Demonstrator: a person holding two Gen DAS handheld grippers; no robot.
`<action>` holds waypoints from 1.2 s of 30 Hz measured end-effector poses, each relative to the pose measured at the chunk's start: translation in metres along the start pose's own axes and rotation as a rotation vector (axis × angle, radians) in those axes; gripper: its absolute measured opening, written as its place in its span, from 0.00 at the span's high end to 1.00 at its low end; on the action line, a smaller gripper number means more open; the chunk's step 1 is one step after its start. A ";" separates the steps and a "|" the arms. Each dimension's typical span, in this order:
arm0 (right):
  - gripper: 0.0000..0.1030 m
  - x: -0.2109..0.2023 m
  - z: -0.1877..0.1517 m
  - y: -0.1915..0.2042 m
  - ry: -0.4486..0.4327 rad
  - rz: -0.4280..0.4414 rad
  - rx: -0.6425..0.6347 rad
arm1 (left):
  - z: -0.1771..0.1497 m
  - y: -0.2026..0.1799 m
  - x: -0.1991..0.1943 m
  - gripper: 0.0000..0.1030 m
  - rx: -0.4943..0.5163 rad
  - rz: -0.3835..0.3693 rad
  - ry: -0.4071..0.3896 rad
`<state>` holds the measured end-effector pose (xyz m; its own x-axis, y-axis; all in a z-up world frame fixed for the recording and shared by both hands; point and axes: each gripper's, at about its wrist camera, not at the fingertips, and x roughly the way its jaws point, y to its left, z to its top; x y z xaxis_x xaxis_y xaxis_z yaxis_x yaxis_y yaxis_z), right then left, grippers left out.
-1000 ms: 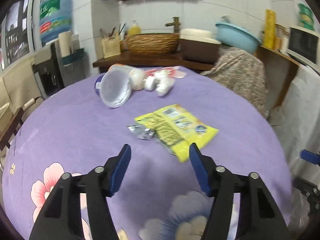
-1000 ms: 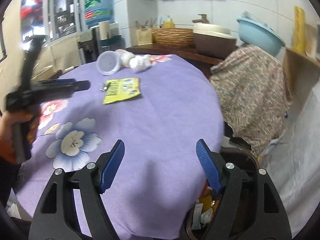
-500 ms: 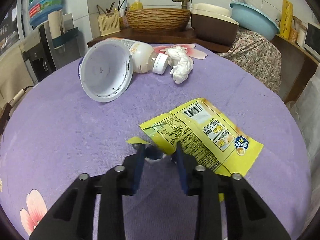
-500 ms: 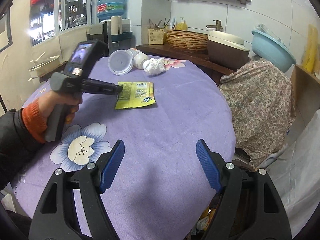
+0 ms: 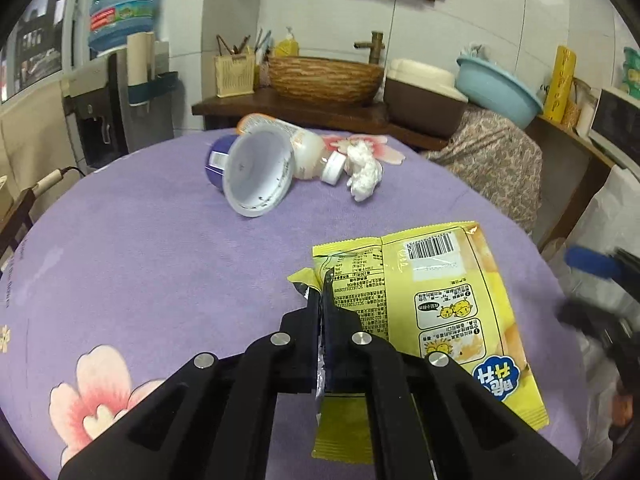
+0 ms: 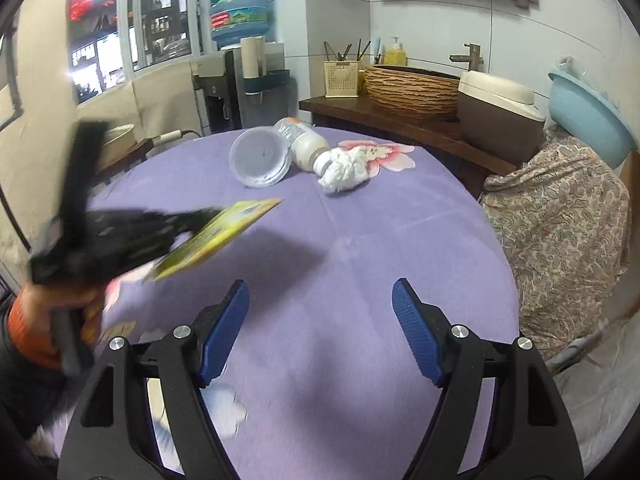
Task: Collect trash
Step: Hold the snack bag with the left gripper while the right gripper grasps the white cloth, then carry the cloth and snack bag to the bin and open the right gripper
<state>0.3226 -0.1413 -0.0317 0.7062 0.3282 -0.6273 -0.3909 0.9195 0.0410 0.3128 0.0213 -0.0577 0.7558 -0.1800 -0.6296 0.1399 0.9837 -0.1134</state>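
Note:
My left gripper [image 5: 322, 300] is shut on the torn corner of a yellow snack wrapper [image 5: 436, 304] and holds it above the purple tablecloth [image 5: 140, 248]. In the right wrist view the left gripper [image 6: 204, 216] shows blurred at the left, with the wrapper [image 6: 220, 236] hanging off it in the air. My right gripper [image 6: 320, 312] is open and empty over the near part of the table. A white plastic cup [image 5: 258, 176] on its side, a fallen bottle [image 5: 300, 148] and a crumpled white tissue [image 5: 364, 176] lie at the far side of the table.
A chair draped in patterned cloth [image 6: 560, 216] stands right of the table. Behind are a counter with a woven basket [image 6: 412, 88], a brown box [image 6: 500, 112] and a blue basin [image 6: 588, 116]. A water dispenser [image 6: 240, 64] stands at the back left.
My left gripper reached the wrapper, shut on its corner and lifted it off the cloth. My right gripper rose and moved in over the table, still open.

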 end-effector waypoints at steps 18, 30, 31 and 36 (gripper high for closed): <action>0.29 0.195 0.108 -0.007 0.174 -0.081 0.071 | -0.001 0.018 -0.010 0.97 -0.044 0.008 -0.057; 0.84 0.197 0.099 -0.020 0.179 -0.135 0.107 | -0.004 0.014 -0.009 0.97 -0.023 0.018 -0.057; 0.84 0.187 0.097 -0.022 0.165 -0.114 0.118 | -0.004 0.014 -0.010 0.97 -0.024 0.019 -0.058; 0.84 0.141 0.083 -0.030 0.104 -0.057 0.131 | -0.005 0.015 -0.011 0.97 -0.022 0.026 -0.065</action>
<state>0.4827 -0.1047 -0.0572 0.6576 0.2569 -0.7082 -0.2666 0.9586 0.1002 0.3039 0.0380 -0.0562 0.7991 -0.1540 -0.5811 0.1063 0.9876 -0.1155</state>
